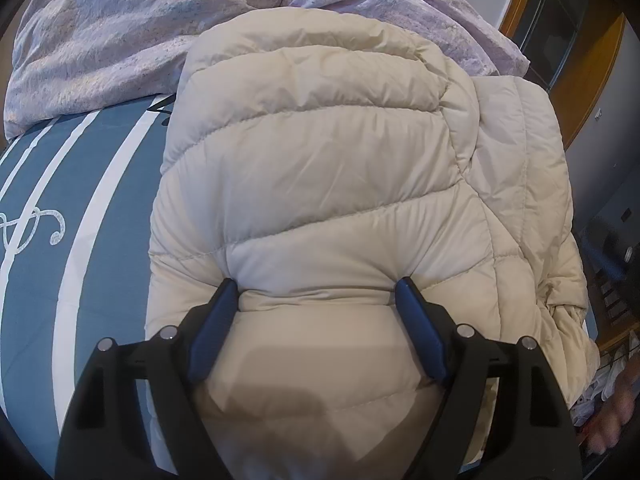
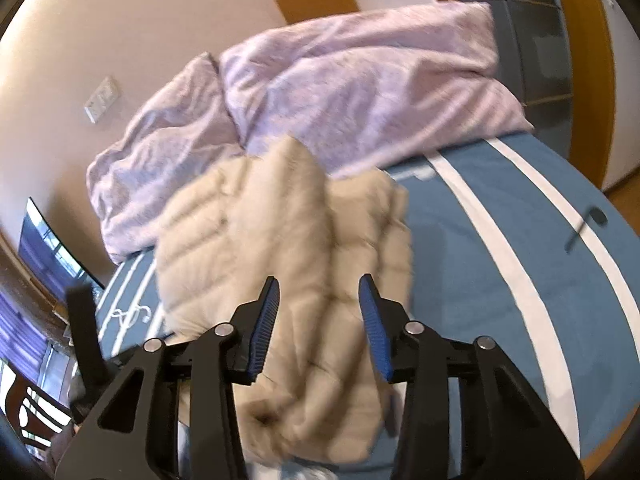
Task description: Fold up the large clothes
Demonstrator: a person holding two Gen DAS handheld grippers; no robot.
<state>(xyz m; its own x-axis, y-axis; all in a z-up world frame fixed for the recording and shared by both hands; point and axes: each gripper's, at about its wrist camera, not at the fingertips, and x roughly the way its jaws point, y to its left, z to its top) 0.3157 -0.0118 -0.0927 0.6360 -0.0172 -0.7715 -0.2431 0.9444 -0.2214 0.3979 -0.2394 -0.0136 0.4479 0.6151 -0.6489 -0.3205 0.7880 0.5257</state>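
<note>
Left gripper point(image 1: 316, 292): jaws wide, pads pressed into a puffy fold of the jacket point(image 1: 320, 184), pinching it. Jacket: cream quilted down, bulky, soft, likely light and springy; lies folded on the bed point(image 1: 100, 240) directly ahead of both grippers, duvet point(image 1: 120, 40) beyond it. Right gripper point(image 2: 318, 292): jaws parted, hovering above the jacket, grasping nothing. Handling: slick shell, air-filled; best taken at seams or hem edges, pressed flat after each fold.

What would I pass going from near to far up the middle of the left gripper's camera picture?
Left gripper, its fingers pressed into the fabric → cream puffer jacket → crumpled lilac duvet at the far end of the bed.
</note>
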